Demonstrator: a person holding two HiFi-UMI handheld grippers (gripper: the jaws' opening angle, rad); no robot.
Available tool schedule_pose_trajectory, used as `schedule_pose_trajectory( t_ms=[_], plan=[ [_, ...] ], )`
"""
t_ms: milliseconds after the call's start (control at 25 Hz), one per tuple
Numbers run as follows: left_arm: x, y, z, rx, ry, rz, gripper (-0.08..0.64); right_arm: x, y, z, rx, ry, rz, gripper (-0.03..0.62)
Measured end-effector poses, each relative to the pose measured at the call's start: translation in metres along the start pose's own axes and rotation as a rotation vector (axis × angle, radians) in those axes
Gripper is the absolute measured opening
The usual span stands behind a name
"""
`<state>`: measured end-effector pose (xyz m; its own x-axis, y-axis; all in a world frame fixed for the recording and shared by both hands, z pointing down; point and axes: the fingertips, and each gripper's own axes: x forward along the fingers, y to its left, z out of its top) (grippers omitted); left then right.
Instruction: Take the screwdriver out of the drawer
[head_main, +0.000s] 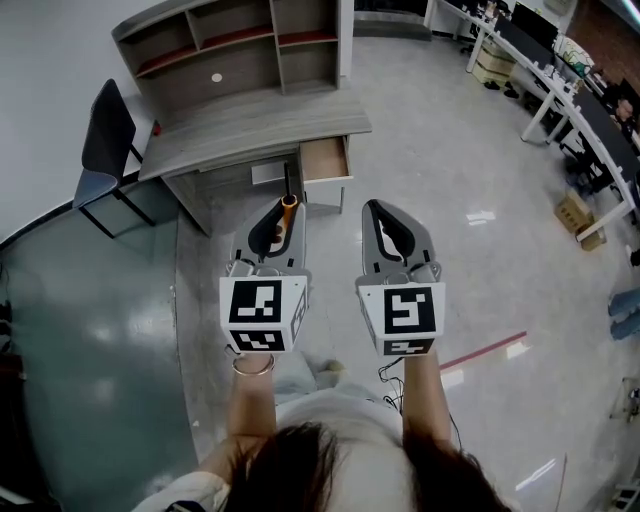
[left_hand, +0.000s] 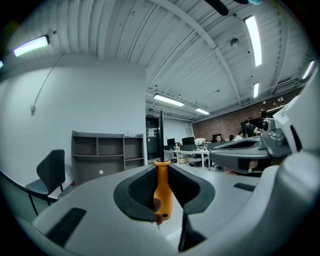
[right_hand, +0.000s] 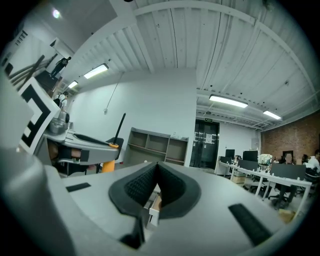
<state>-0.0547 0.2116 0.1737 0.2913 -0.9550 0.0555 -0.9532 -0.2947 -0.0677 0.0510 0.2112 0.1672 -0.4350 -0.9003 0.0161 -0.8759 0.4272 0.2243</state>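
The screwdriver has an orange handle and a thin black shaft that stands up. My left gripper is shut on that handle, held level in the air in front of the desk. In the left gripper view the pads press the handle from both sides. The wooden drawer stands pulled out of the desk's right end, well ahead of both grippers. My right gripper hangs beside the left one, its jaws shut with nothing in them. The drawer shows below them in the right gripper view.
A grey desk carries a shelf hutch against the wall. A dark chair stands at its left. Office tables and cardboard boxes line the right side. Red tape marks the polished floor.
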Motion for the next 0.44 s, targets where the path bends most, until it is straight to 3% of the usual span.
schedule_pose_trajectory(
  t_ms=[440],
  plan=[
    [0.010,-0.003,-0.002,0.009,0.001,0.012,0.078,0.009,-0.006,-0.009,0.008,0.000,0.021,0.026]
  ],
)
